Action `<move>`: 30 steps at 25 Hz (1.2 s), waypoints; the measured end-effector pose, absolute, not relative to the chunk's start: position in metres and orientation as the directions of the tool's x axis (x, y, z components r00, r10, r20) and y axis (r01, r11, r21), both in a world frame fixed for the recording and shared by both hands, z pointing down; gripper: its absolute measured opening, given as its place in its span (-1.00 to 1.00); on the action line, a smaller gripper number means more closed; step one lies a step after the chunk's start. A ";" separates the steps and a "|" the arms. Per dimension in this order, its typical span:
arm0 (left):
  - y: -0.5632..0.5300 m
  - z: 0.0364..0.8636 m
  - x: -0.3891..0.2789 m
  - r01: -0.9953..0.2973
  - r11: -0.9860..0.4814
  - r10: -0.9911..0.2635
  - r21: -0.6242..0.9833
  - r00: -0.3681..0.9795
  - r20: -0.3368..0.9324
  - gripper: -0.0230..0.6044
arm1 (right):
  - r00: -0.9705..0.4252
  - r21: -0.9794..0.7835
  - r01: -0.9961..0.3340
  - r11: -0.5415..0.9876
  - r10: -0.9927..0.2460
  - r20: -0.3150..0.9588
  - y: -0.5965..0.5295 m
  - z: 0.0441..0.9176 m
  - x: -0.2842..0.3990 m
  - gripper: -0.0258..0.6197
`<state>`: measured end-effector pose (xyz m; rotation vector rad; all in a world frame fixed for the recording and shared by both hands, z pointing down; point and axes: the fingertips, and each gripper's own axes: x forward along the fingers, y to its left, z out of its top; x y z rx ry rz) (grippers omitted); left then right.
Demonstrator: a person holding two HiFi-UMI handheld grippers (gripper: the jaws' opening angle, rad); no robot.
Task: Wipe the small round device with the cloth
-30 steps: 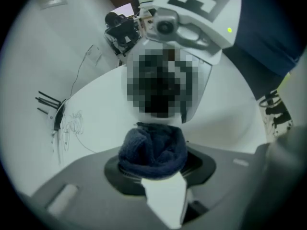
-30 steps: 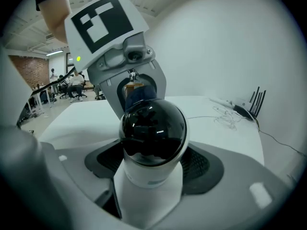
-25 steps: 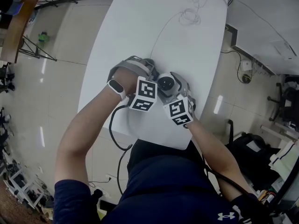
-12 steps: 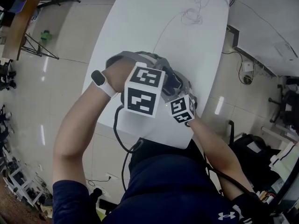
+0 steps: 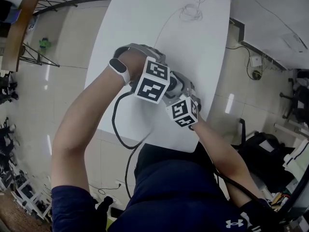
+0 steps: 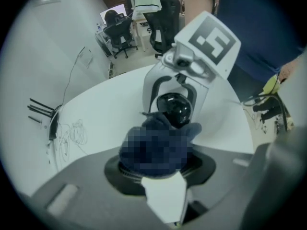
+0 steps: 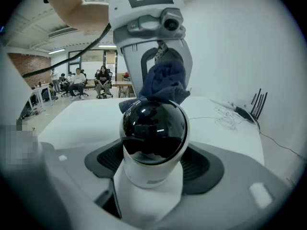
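Observation:
The small round device (image 7: pixel 153 138), a white body with a glossy black dome, stands between the jaws of my right gripper (image 7: pixel 151 166), which is shut on its white base. My left gripper (image 6: pixel 160 164) is shut on a bunched dark blue cloth (image 6: pixel 158 145). The cloth (image 7: pixel 165 83) rests against the back top of the dome. In the left gripper view the dome (image 6: pixel 175 110) shows just beyond the cloth, framed by the right gripper's arms. In the head view both marker cubes, left (image 5: pixel 153 81) and right (image 5: pixel 183 111), sit close together over the table's near end and hide the device.
The white oval table (image 5: pixel 159 28) carries a thin cable and coiled wires (image 5: pixel 190 11) at its far end. A router with antennas (image 7: pixel 254 107) lies there too. The table's near edge is just under the grippers. Office chairs and seated people are in the background.
The device showed between the cubes a second ago. The left gripper then rose toward the head camera and came back down, and its cube now covers the device. The right gripper barely moved.

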<state>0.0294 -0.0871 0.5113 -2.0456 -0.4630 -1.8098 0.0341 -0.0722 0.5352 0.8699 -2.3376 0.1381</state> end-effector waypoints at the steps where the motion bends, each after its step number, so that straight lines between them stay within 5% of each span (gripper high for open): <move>1: -0.087 0.518 0.029 0.479 -0.876 0.002 -0.058 0.124 0.992 -0.39 | -0.582 0.115 -0.620 0.776 -0.553 0.597 -0.072 0.535 0.034 0.22; 14: -0.100 0.574 0.028 0.448 -0.825 -0.271 -0.343 0.218 0.937 -0.39 | -0.572 0.113 -0.633 0.766 -0.561 0.599 -0.074 0.536 0.039 0.22; 19: -0.112 0.547 -0.006 0.018 -0.899 -0.420 -0.437 0.245 0.874 -0.39 | -0.559 0.119 -0.632 0.766 -0.557 0.614 -0.074 0.537 0.040 0.23; 23: -0.092 0.487 -0.035 -0.416 -0.861 -0.457 -0.293 0.376 0.806 -0.39 | -0.568 0.138 -0.584 0.800 -0.524 0.635 -0.072 0.543 0.039 0.28; 26: -0.060 0.456 -0.009 -0.517 -0.846 -0.438 -0.131 0.534 0.723 -0.39 | -0.582 0.141 -0.476 0.868 -0.431 0.689 -0.067 0.554 0.045 0.31; 30: -0.044 0.467 0.031 -0.490 -0.866 -0.414 -0.098 0.595 0.689 -0.38 | -0.573 0.163 -0.362 0.918 -0.357 0.738 -0.066 0.559 0.052 0.20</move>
